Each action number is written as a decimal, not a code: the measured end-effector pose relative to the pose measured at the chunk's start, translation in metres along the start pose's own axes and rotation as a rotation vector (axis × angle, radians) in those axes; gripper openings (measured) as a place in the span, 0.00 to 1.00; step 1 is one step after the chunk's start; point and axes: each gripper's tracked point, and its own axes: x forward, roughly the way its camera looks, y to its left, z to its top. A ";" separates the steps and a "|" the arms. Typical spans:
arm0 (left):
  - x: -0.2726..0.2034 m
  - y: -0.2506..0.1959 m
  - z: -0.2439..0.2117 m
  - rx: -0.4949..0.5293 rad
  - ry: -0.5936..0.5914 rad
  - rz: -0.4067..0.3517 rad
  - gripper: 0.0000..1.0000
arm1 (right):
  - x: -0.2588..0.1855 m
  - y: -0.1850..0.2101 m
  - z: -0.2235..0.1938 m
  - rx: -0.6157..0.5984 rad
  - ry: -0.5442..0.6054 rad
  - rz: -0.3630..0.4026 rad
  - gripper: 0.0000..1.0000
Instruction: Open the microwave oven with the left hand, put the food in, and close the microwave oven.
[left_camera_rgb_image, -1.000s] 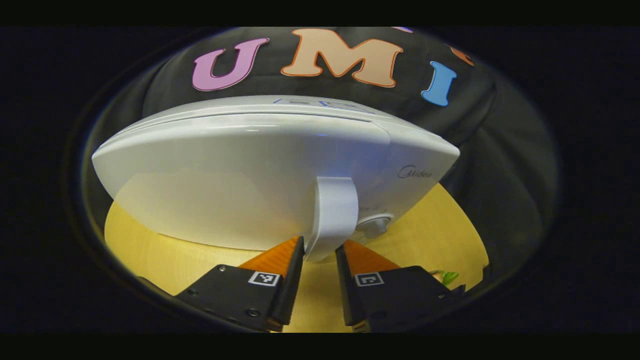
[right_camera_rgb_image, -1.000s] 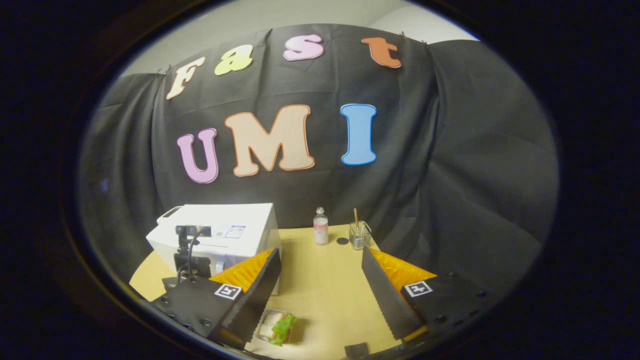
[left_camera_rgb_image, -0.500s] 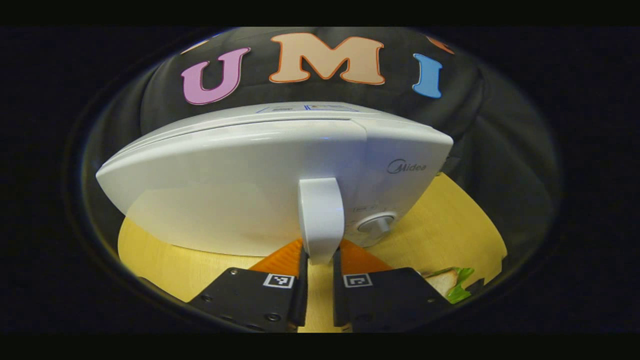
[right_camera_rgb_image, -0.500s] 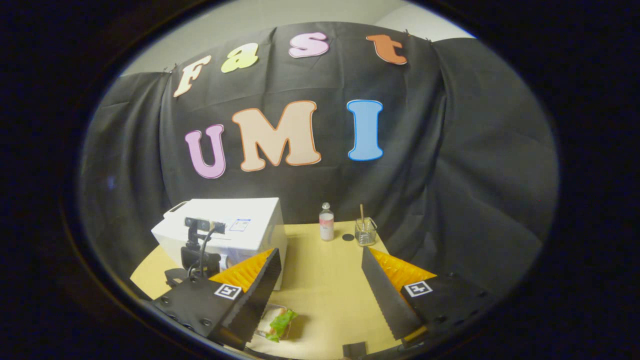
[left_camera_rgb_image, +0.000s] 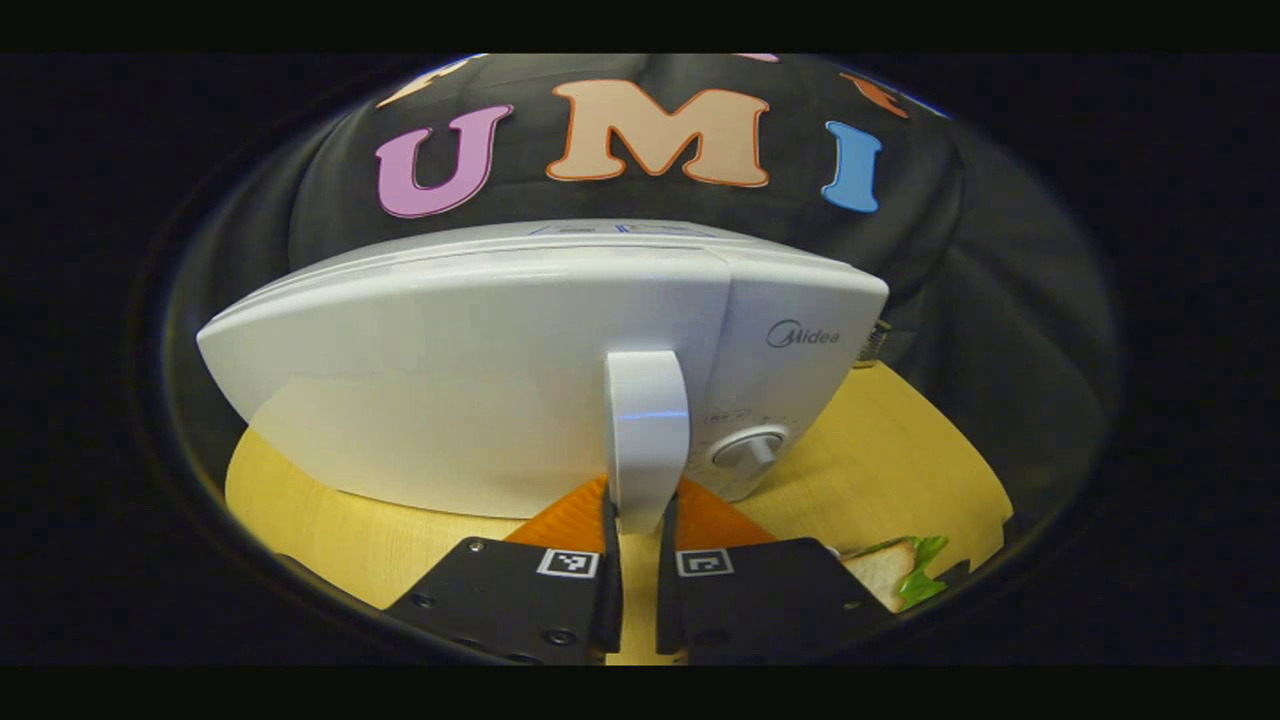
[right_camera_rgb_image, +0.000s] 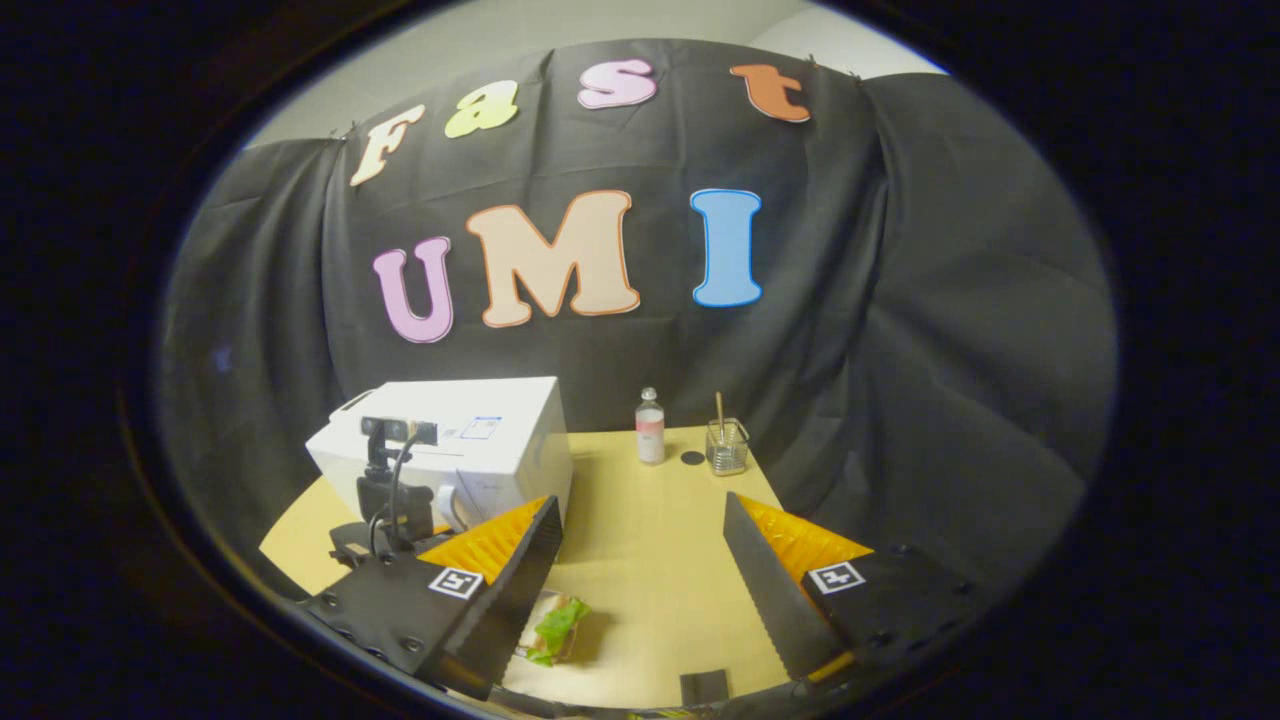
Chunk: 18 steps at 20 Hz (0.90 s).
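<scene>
Wall: black cloth (right_camera_rgb_image: 900, 300) hangs in folds straight ahead of the tool and wraps round to its right.
Upper wall: a pale painted strip (right_camera_rgb_image: 600, 25) shows above the cloth.
Tabletop: light yellow wood (right_camera_rgb_image: 650, 560), below and ahead of the tool, reaching back to the cloth.
Light: even, soft indoor light.

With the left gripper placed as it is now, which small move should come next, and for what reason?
Probably pull the left gripper back toward the camera, swinging the door open. Its fingers are closed on both sides of the microwave door handle, and the door still lies flush with the microwave oven. The sandwich waits on the table.
</scene>
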 end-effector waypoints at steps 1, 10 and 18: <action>0.001 0.000 0.000 -0.010 -0.005 0.004 0.13 | -0.004 0.002 -0.002 0.001 -0.002 0.001 0.97; -0.033 0.001 -0.020 -0.030 -0.033 -0.020 0.11 | -0.032 0.021 -0.028 0.002 0.033 -0.003 0.97; -0.122 0.029 -0.080 0.046 -0.037 -0.112 0.12 | -0.063 0.063 -0.028 0.011 -0.002 -0.011 0.97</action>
